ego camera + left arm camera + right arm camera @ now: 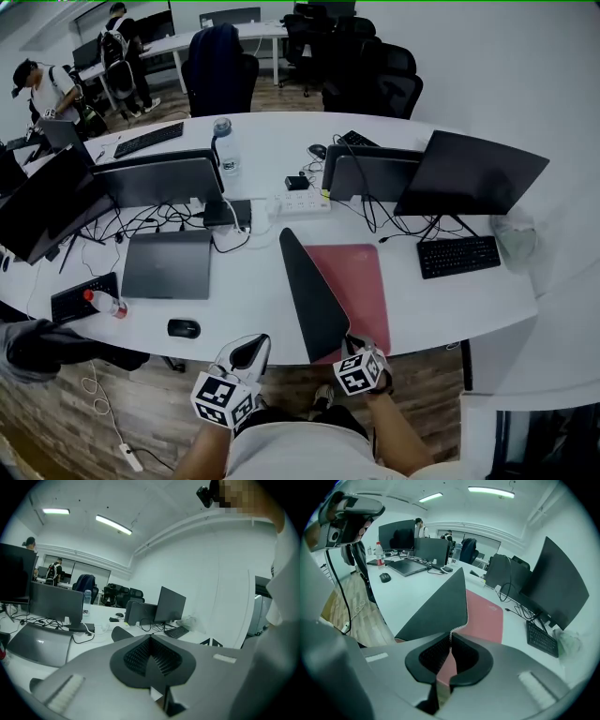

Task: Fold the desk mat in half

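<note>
The desk mat (361, 281) lies on the white table (244, 300), red side up. Its left half is lifted into a dark flap (309, 291) that stands on edge and shows the black underside. My right gripper (356, 349) is at the table's front edge, shut on the mat's near edge. In the right gripper view a strip of red mat (485, 616) runs between the closed jaws of the right gripper (450, 641), and the dark flap (440, 604) rises ahead. My left gripper (246, 354) hangs just off the table's front edge, left of the mat. The left gripper (151, 641) is shut and holds nothing.
A closed laptop (169, 264) and a mouse (184, 328) lie left of the mat. A keyboard (457, 256) sits to its right, under a monitor (469, 173). A power strip (300, 203) with cables lies behind it. People stand at the far left desks.
</note>
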The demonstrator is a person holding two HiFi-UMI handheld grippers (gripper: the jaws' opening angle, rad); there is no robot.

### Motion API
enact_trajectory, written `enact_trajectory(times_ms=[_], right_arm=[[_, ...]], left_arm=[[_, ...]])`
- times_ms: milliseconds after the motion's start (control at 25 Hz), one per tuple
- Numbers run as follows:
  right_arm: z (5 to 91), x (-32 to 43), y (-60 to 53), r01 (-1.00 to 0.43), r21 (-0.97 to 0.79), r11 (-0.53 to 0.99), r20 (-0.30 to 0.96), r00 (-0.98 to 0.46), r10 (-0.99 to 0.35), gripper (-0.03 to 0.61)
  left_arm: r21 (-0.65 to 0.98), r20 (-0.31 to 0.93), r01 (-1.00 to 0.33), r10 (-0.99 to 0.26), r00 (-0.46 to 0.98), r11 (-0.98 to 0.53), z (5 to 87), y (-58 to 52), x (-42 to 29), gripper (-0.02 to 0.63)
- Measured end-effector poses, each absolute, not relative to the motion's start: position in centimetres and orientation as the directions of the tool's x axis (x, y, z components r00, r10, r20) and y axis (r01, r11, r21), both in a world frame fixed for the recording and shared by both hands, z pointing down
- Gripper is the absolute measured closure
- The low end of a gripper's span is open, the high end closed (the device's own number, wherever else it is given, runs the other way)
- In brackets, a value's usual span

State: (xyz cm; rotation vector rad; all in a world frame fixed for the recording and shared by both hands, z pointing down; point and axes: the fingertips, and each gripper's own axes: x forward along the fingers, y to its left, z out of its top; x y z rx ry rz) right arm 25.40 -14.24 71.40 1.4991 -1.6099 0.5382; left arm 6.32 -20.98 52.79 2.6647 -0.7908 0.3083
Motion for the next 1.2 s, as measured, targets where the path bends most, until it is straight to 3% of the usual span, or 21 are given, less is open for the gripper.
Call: enact_trajectory(times_ms=[1200], right_arm=[[77.6, 36.2, -4.9, -0.978, 0.209, 0.016, 0.888, 0.183, -0.422, 0.546]], left_arm=[[0.267, 0.332, -0.488, -0.396, 0.856, -0.831, 53.7, -18.6, 13.0, 0.614]])
